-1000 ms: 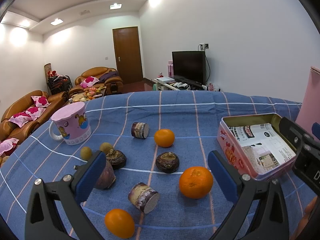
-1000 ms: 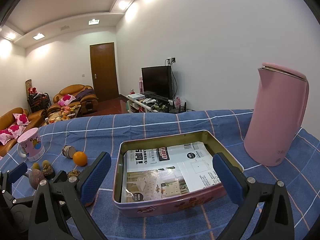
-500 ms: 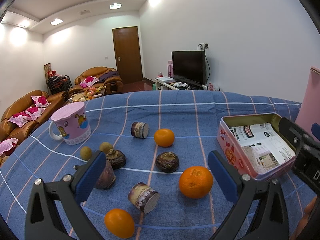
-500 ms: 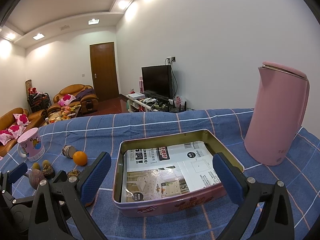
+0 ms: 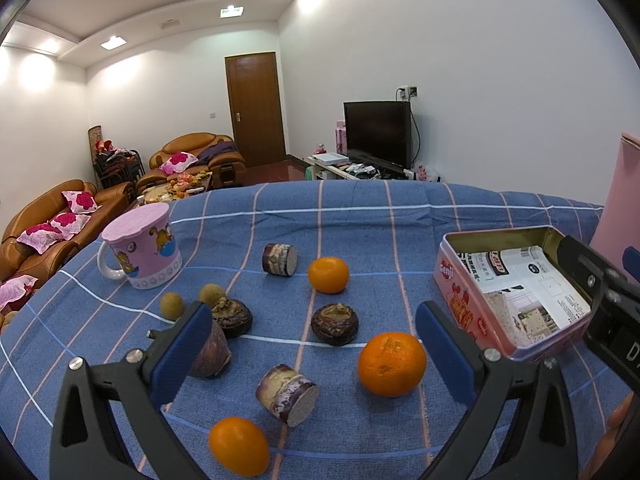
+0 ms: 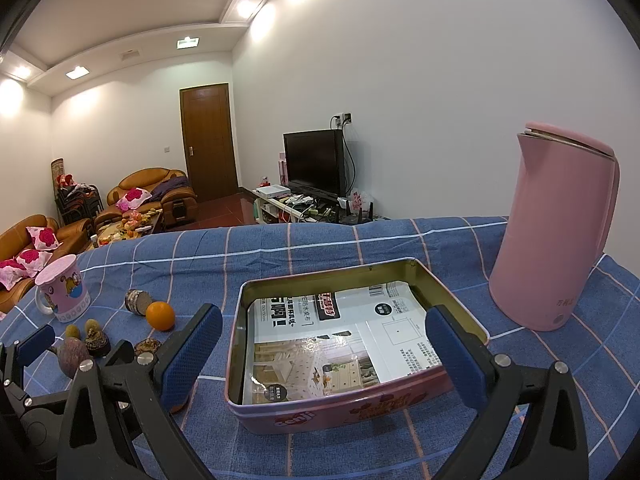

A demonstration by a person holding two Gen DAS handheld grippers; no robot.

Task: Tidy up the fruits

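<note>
Orange fruit is all loose on the blue cloth: the big orange [image 5: 391, 363] sits near the tin's [image 5: 460, 300] left wall, a second [image 5: 328, 275] further back, a third [image 5: 239, 445] at the near edge, with brown pieces between. The tin holds only paper, so sorting looks unstarted. Left gripper [image 5: 312, 354] and right gripper [image 6: 324, 356] both hang with jaws apart, holding nothing. Open cloth surrounds the big orange; mug [image 5: 141, 250] and kettle [image 6: 552, 228] stand well clear.

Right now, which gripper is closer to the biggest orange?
Left. The left gripper hangs open right over the fruits, with the biggest orange just inside its right finger. The right gripper is off to the side, open over the pink tin.
</note>
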